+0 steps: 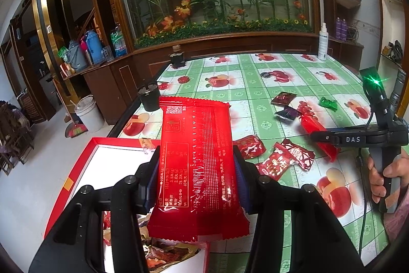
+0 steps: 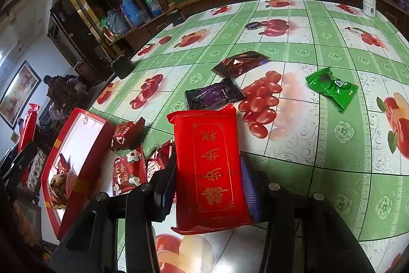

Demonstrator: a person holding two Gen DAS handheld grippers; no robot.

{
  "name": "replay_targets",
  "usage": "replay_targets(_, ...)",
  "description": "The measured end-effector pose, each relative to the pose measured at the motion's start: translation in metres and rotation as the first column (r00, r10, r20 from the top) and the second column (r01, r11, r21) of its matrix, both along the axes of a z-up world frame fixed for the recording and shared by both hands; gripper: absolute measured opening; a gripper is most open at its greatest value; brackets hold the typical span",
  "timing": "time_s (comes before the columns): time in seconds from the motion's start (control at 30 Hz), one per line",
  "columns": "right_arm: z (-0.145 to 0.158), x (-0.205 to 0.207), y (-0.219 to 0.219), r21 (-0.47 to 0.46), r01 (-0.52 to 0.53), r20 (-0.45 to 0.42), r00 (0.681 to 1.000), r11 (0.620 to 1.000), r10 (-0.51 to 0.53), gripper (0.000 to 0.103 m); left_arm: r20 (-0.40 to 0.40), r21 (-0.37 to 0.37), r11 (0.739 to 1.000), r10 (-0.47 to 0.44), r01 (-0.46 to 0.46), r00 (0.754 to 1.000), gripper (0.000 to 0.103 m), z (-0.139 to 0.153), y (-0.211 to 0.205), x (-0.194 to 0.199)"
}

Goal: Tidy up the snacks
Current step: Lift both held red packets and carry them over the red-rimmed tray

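Observation:
My left gripper (image 1: pixel 195 178) is shut on a long red snack packet (image 1: pixel 195 160), back side up, held above the red box (image 1: pixel 84 157) with a white inside. My right gripper (image 2: pixel 207 181) is shut on a red packet with gold characters (image 2: pixel 208 165), held over the table. In the left wrist view the right gripper (image 1: pixel 322 136) holds that packet (image 1: pixel 319 134) to the right. Loose on the table: small red patterned packets (image 2: pixel 127 168), a purple packet (image 2: pixel 213 94), a dark brown packet (image 2: pixel 240 63) and a green packet (image 2: pixel 332 87). The box (image 2: pixel 84 157) holds a few wrapped snacks (image 2: pixel 60 183).
The table has a green and white fruit-print cloth (image 2: pixel 319 170). A white spray bottle (image 1: pixel 322 42) stands at the far right edge, a dark jar (image 1: pixel 177 56) at the far edge, a black cup (image 1: pixel 149 96) at the left edge. A wooden cabinet (image 1: pixel 110 78) stands beyond the table.

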State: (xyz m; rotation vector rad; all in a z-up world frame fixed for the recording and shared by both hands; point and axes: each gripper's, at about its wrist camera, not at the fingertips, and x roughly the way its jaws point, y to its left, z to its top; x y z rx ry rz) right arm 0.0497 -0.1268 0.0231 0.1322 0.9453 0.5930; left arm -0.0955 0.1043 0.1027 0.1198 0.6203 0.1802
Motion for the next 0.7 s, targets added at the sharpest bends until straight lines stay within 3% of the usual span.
replay_targets(0.3,0.006,-0.008,0.018,0.068,-0.036,-0.007,0.999,0.997,0.037,0.047,-0.002,-0.036,0.997,0.064,-0.064,0.998,0.048,-0.007,0.035,-0.008)
replay_targets(0.7,0.014,-0.034,0.115,0.175,-0.177,-0.005,0.984,0.969,0.181,0.047,-0.024,-0.062,0.965,0.252,-0.253,0.967,0.048,-0.025,0.119,-0.035)
